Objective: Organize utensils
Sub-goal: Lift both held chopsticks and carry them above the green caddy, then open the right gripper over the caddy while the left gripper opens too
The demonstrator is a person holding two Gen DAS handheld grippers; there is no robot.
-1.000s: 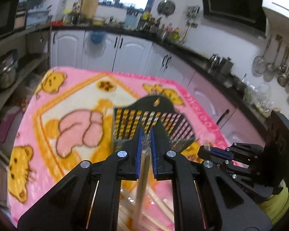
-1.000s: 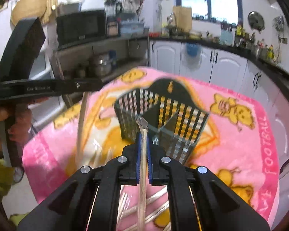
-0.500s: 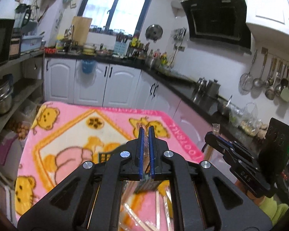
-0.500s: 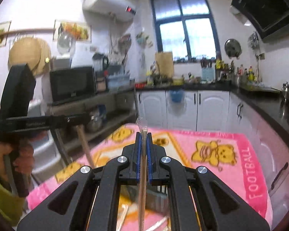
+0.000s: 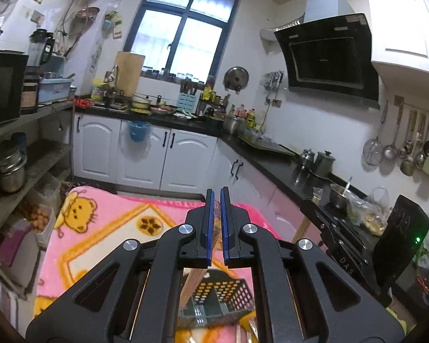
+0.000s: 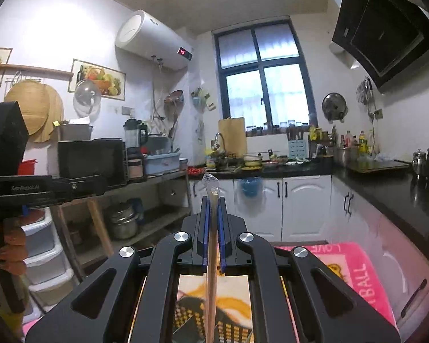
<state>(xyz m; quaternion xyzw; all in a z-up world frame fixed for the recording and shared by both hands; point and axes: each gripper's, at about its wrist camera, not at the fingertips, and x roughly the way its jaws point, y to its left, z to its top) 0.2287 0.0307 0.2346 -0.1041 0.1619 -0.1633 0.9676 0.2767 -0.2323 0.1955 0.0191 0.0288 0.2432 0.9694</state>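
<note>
Light, stiff and slick in their clear wrapping, the chopsticks [image 6: 211, 245] are best pinched mid-length, as the right gripper [image 6: 211, 228] does with jaws nearly together, while the left gripper [image 5: 217, 223], likewise closed on a wrapped pair [image 5: 196, 281], hangs above the black basket [image 5: 223, 294] below.

Dim, soft indoor kitchen light comes mainly from a bright, washed-out window [image 5: 186, 25] ahead of both grippers, while fisheye distortion curves walls and darkens the corners of each slightly soft view.
</note>
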